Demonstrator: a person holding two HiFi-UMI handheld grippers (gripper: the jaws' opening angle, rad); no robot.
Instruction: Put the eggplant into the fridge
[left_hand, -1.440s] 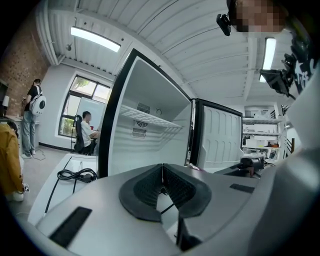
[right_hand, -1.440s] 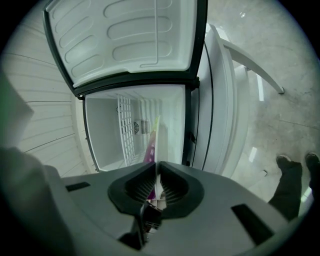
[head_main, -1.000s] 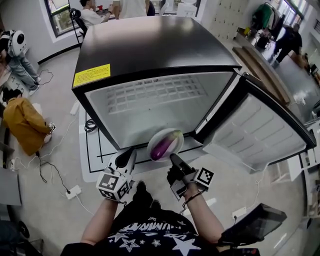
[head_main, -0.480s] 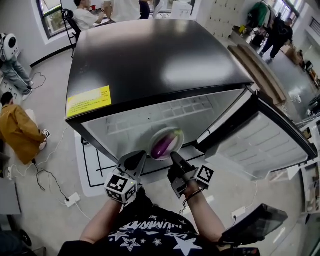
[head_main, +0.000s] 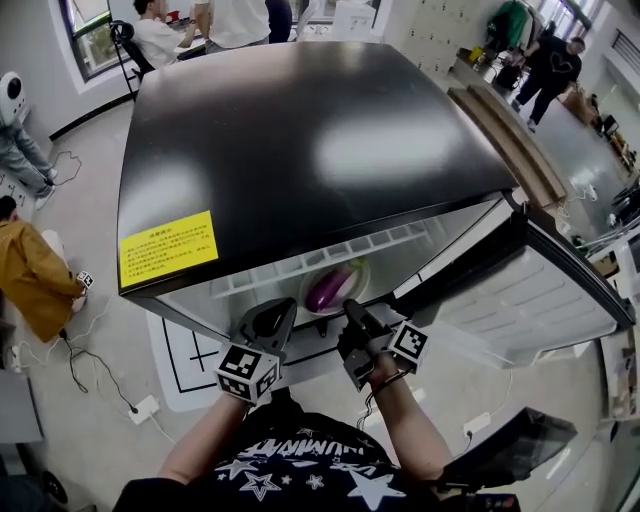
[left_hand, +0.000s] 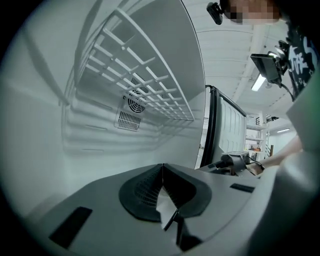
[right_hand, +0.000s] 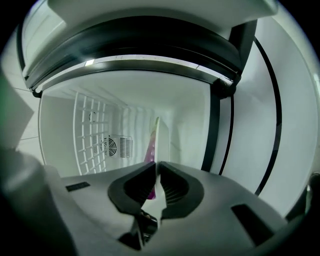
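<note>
A purple eggplant (head_main: 326, 288) lies on a white plate (head_main: 349, 270), just inside the open mouth of the black-topped fridge (head_main: 300, 140). My right gripper (head_main: 351, 307) is shut on the plate's near rim. In the right gripper view the plate (right_hand: 156, 137) stands edge-on between the jaws of the right gripper (right_hand: 156, 172), with the eggplant (right_hand: 149, 152) on its left face. My left gripper (head_main: 276, 314) is to the left of the plate, shut and empty. The left gripper (left_hand: 162, 172) points into the white fridge interior, below a wire shelf (left_hand: 150, 90).
The fridge door (head_main: 540, 290) hangs open to the right. A wire shelf (head_main: 330, 252) runs across the compartment above the plate. Cables and a power strip (head_main: 140, 408) lie on the floor at left. Several people (head_main: 30, 275) are around the room. A dark device (head_main: 510, 450) is at lower right.
Both grippers and the plate with the eggplant have moved forward into the fridge opening. The fridge's black top now covers most of the interior in the head view.
</note>
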